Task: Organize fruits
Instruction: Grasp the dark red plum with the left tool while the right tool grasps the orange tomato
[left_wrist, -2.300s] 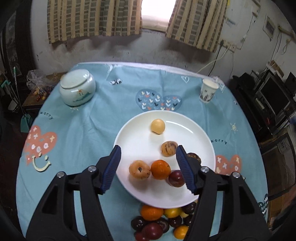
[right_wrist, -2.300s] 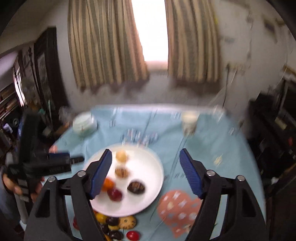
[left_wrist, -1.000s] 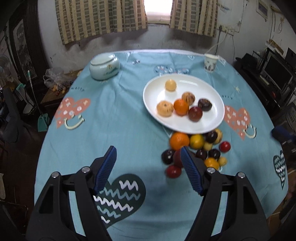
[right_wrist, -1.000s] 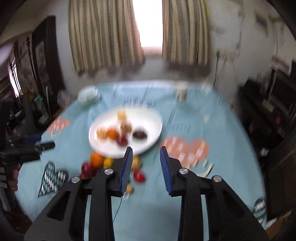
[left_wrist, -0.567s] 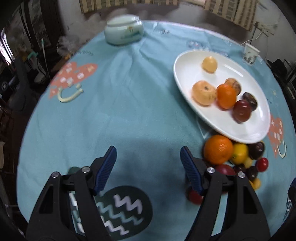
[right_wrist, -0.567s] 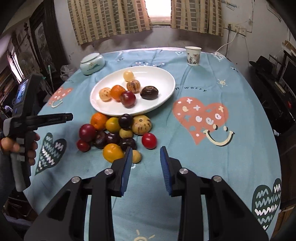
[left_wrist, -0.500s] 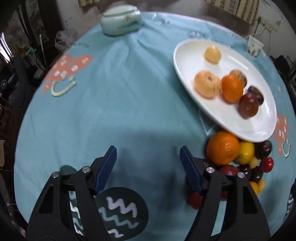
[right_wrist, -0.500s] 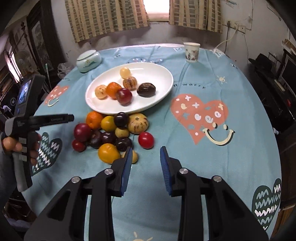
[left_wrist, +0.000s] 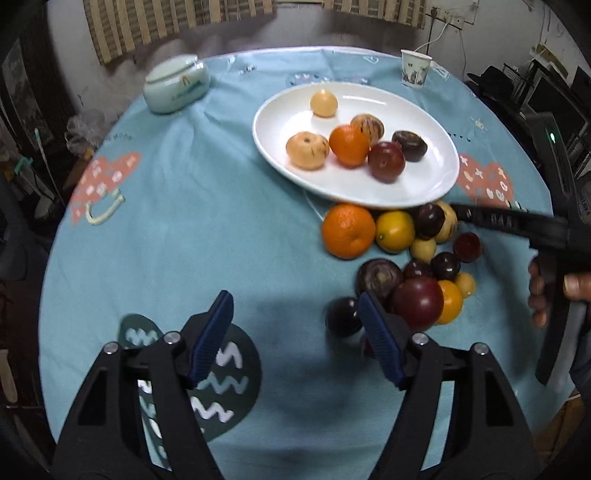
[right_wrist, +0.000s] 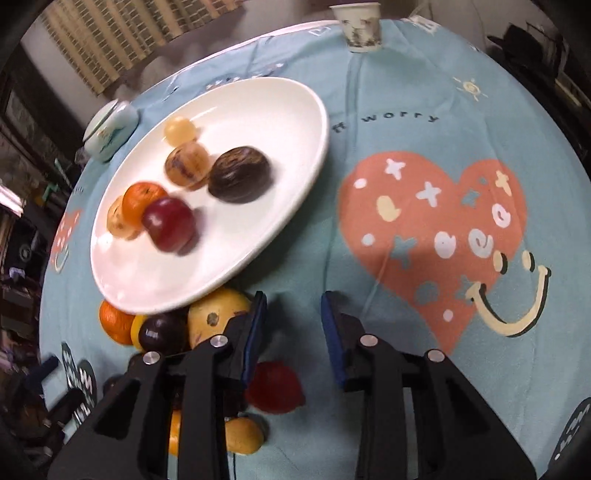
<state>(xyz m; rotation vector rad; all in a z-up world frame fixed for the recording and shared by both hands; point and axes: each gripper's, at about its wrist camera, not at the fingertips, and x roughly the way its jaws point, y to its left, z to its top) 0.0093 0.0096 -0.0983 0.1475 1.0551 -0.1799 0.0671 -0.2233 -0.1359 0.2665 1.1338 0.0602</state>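
A white plate (left_wrist: 280, 162) holds several fruits, among them an orange (left_wrist: 349, 145), a dark red plum (left_wrist: 386, 161) and a pale yellow ball (left_wrist: 323, 104). In front of the plate lies a loose pile with a big orange (left_wrist: 348, 230), a lemon (left_wrist: 394, 230) and a dark red apple (left_wrist: 417, 303). My left gripper (left_wrist: 294, 299) hangs over bare cloth left of the pile. Its jaws are opening and nothing is between them; its right finger is beside a dark plum (left_wrist: 343, 316). My right gripper (right_wrist: 293, 295) is shut and empty, just past the plate (right_wrist: 258, 110), over a red fruit (right_wrist: 275, 386).
A pale green lidded jar (left_wrist: 175, 88) and a paper cup (left_wrist: 415, 68) stand at the far side of the round table. A person's hand (left_wrist: 543, 295) holds the right gripper's handle at the right. The cloth's front edge drops off close below both grippers.
Both grippers have come down and closer to the loose pile. The right gripper, wide open at first, has shut and now sits low by the plate's near rim.
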